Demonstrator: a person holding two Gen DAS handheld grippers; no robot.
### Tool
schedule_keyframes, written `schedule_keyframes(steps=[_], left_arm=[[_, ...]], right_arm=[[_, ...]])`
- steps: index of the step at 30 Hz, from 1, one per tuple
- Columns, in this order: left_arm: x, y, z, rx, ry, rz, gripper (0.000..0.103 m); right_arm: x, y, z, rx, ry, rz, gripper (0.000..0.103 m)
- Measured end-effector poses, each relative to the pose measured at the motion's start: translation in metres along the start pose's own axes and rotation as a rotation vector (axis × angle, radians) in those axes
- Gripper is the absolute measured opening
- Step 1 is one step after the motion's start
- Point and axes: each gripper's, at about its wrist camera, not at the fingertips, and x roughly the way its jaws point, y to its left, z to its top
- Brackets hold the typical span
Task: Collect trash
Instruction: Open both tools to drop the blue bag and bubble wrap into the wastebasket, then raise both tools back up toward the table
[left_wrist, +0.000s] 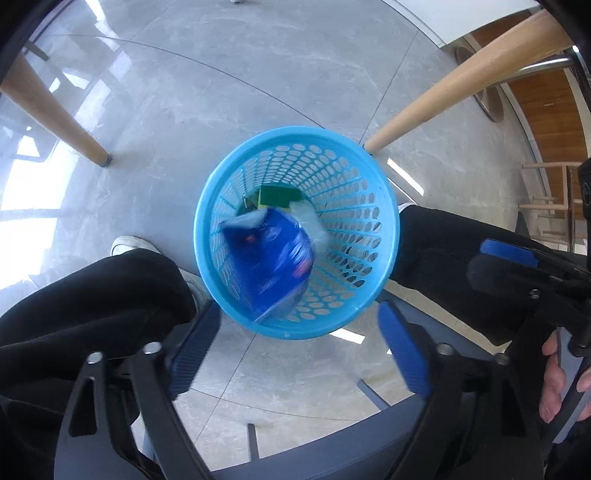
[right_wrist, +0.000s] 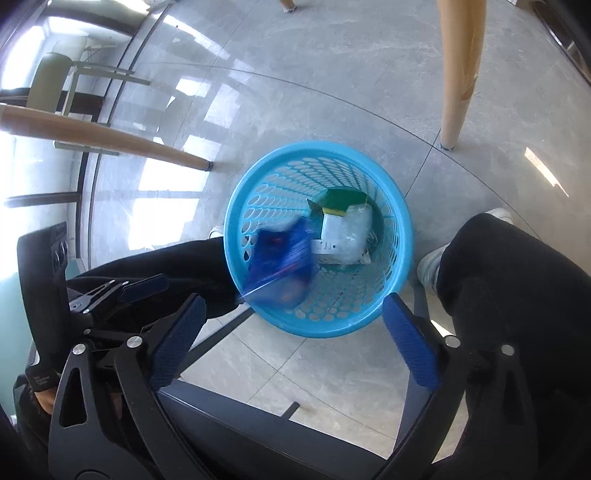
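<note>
Blue bag dropped into the bin.
Left hand-held gripper and right hand-held gripper both hung released at the bin's 6 o'clock.

Blurred: crumpled blue plastic wrapper, print unreadable, at the perforated light-blue plastic bin's 7 o'clock wall.
Hidden: green-and-yellow item, perhaps a sponge, partly under white packaging.

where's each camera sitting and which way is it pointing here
Left wrist: on the left claw, aimed steeply down at the blue basket on the floor; open blue pads, black trouser legs, a white shoe, the other claw at right.
Right wrist: on the right claw, also facing down; open pads, legs, shoes.
Shared: the basket, blurred blue wrapper, green box, wooden legs.
</note>
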Motion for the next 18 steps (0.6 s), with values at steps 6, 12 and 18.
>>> schedule_keyframes(steps=[6,12,18], left_arm=[[0.001,0.006,0.000,-0.011,0.003,0.006,0.096],[-0.001,0.008,-0.004,0.000,-0.008,0.011,0.097],[-0.023,0.008,-0.020,0.024,-0.053,0.015,0.097]], right_arm=[[0.001,-0.001,0.001,0.012,0.001,-0.001,0.094],[-0.003,-0.001,-0.004,0.010,-0.013,-0.004,0.094],[-0.019,0.003,-0.020,-0.002,-0.050,0.012,0.094]])
